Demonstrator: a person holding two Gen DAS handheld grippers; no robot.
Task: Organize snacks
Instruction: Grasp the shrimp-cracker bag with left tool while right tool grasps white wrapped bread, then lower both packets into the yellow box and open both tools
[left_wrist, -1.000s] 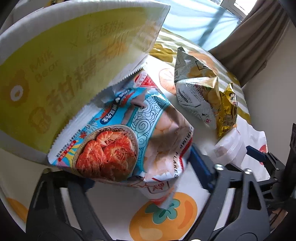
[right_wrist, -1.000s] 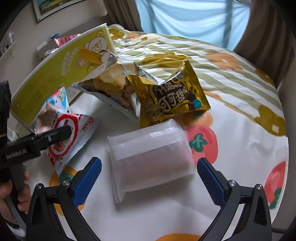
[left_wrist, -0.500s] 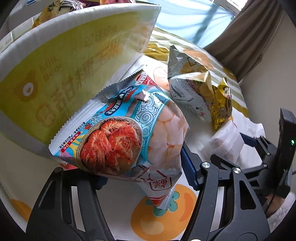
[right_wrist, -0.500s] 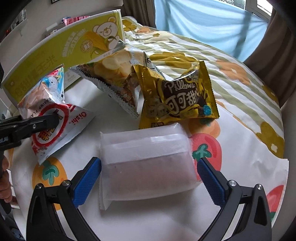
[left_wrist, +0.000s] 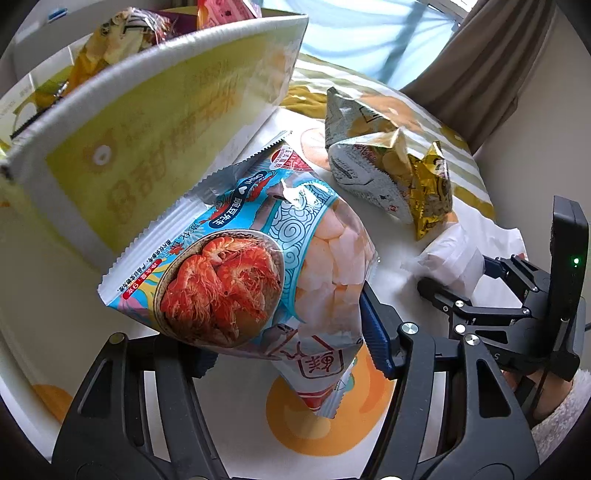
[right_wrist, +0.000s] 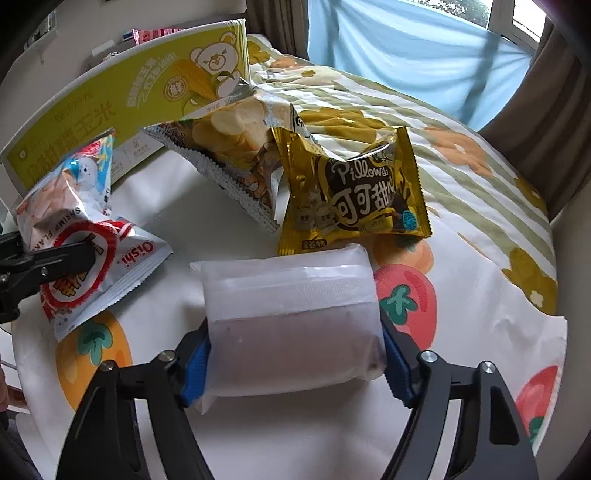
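Both claws are busy: the left gripper (left_wrist: 284, 332) pinches a blue-and-white foil shrimp-flake bag (left_wrist: 236, 273), printed "Oishi" and "SHRIMP FLAKES" with a red prawn bowl, lifted tilted off the fruit-print cloth (right_wrist: 236, 229) beside the tall yellow-green cardboard box (right_wrist: 122, 107) bearing a bear and corn. To the right, the right gripper (right_wrist: 295, 365) angles steeply down, jaws closing with blue pads against both sides of a frosted white plastic pouch (right_wrist: 291, 314). Just beyond lies a gold "Pillows" packet (right_wrist: 354, 195) leaning on a silver chip bag (right_wrist: 232, 147).
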